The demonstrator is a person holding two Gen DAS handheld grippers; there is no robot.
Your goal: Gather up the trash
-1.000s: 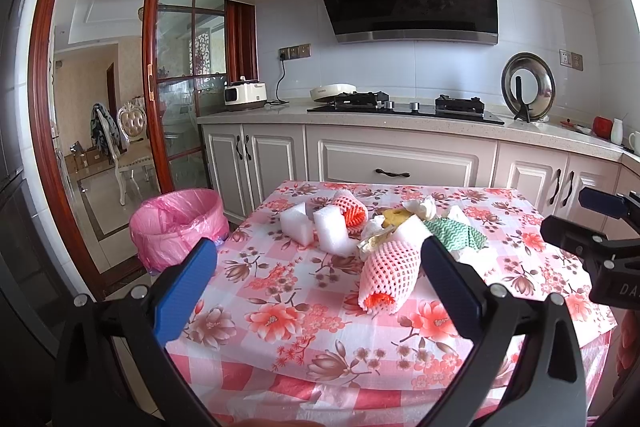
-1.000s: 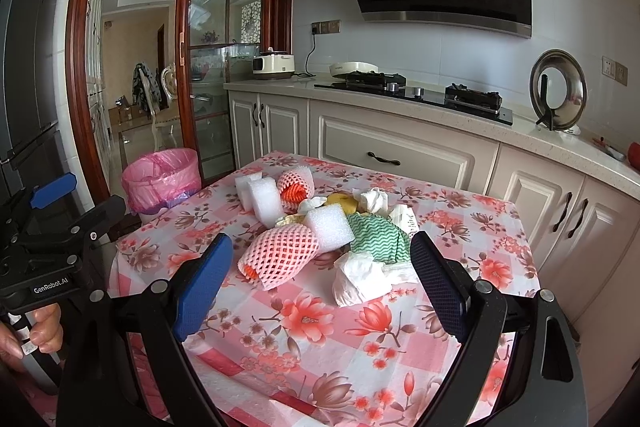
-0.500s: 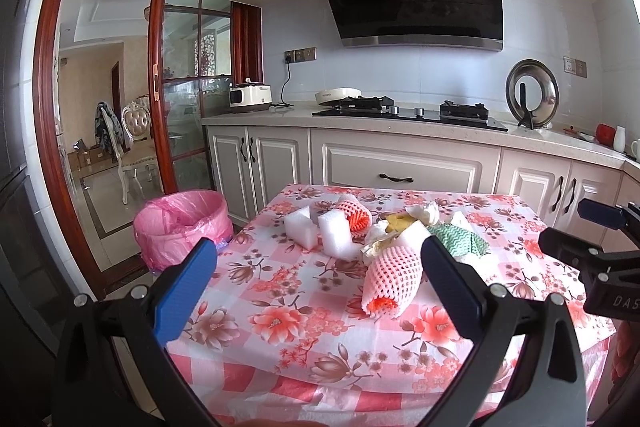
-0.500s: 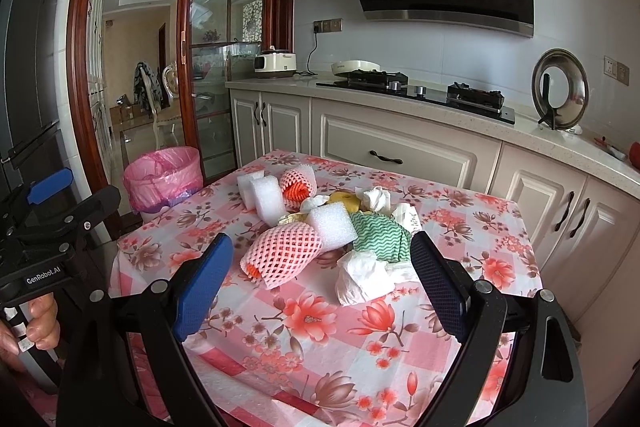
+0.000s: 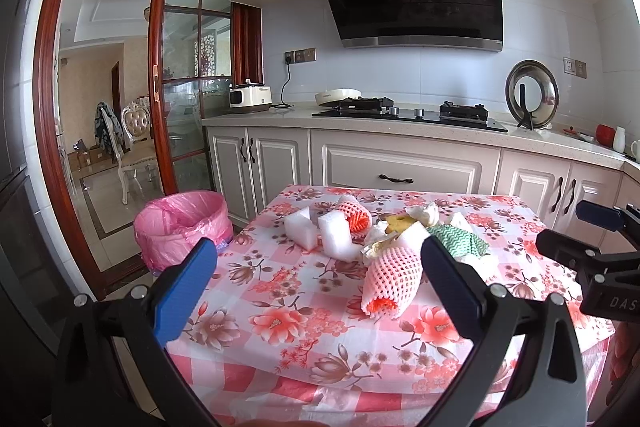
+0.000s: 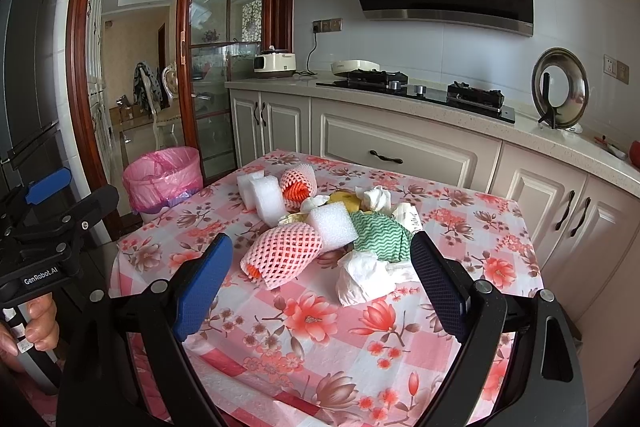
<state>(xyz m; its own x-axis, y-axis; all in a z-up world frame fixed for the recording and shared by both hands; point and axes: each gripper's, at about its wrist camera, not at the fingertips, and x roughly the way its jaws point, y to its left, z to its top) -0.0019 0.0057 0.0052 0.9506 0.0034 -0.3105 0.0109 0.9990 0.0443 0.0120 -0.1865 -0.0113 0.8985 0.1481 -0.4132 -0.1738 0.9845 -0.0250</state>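
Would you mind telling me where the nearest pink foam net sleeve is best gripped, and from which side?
Grip the pink foam net sleeve across its middle, coming down from above with the right gripper. It lies on its side as a soft tube, open end toward the table's near edge, so the fingers can likely straddle its width; white foam blocks crowd its far end.
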